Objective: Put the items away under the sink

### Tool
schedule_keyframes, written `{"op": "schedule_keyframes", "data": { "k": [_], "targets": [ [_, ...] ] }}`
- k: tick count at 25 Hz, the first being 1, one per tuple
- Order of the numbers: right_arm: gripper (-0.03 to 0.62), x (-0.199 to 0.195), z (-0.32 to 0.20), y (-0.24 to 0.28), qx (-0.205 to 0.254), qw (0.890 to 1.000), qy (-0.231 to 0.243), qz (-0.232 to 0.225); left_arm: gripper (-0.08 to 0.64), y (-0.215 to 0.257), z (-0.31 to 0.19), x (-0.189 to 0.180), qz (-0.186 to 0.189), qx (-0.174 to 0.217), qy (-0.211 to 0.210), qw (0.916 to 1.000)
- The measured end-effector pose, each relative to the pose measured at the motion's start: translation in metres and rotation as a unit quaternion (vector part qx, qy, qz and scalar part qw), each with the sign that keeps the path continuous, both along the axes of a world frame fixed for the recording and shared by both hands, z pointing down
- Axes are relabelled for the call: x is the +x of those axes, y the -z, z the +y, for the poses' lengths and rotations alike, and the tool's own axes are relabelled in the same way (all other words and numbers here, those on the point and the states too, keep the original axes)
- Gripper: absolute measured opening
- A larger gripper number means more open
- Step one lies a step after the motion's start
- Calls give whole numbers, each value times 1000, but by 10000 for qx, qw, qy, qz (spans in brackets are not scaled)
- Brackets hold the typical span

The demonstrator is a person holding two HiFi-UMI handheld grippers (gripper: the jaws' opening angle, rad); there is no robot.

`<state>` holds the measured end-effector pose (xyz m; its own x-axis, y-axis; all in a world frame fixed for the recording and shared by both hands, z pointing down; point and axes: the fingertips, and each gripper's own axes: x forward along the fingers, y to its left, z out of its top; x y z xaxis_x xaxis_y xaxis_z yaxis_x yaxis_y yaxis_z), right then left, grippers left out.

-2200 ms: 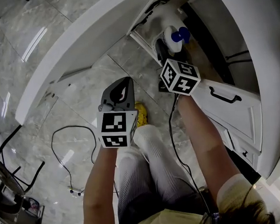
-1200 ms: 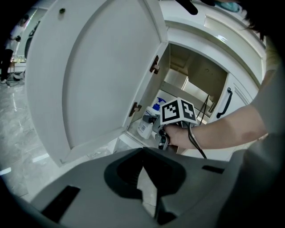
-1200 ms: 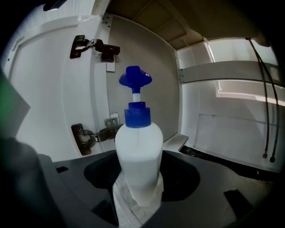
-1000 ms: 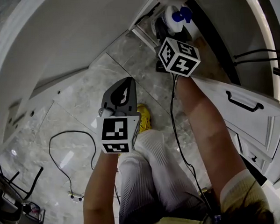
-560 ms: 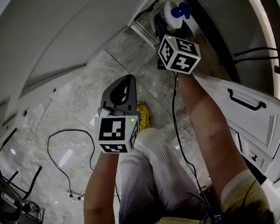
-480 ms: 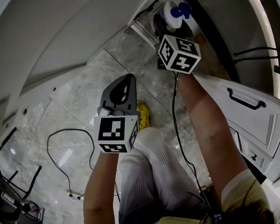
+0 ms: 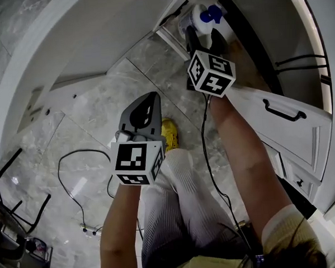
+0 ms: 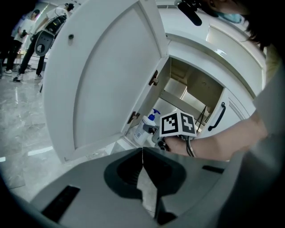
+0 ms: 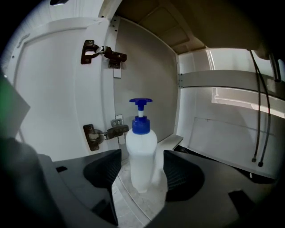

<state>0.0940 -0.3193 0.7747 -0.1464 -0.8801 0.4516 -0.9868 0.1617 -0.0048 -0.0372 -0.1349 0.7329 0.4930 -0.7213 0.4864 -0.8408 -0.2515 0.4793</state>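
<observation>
A white pump bottle (image 9: 141, 149) with a blue pump head stands upright just inside the open under-sink cabinet (image 9: 213, 129), near its left wall. My right gripper (image 9: 141, 178) is open, one jaw on each side of the bottle's base with a small gap on both sides. From the head view the bottle (image 7: 203, 15) shows just beyond the right gripper (image 7: 205, 38). My left gripper (image 7: 145, 106) hangs over the floor, shut and empty. The left gripper view shows its jaws (image 8: 142, 153) pressed together, with the bottle (image 8: 146, 127) beyond.
The cabinet's left door (image 8: 107, 80) stands wide open on two hinges (image 9: 104, 53). The right door (image 7: 279, 125) with a black handle is open beside my right arm. Thin hoses (image 9: 258, 111) hang inside the cabinet. A black cable (image 7: 82, 157) lies on the marble floor.
The right gripper has drawn back a little from the bottle, which stays standing in the cabinet. The left gripper has hardly moved.
</observation>
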Motion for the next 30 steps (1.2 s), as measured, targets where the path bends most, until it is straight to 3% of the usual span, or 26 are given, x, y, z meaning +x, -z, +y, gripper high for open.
{"op": "schedule_keyframes", "data": {
  "k": [7,30],
  "targets": [
    [282,4,33,13,-343,9985,-390,-191,38,22,13,-9,24,-110,165,9998],
    [279,-6,121,140,-1249,9891,-448,-641,38,189,48,-11,57,-234,218,9995]
  ]
}}
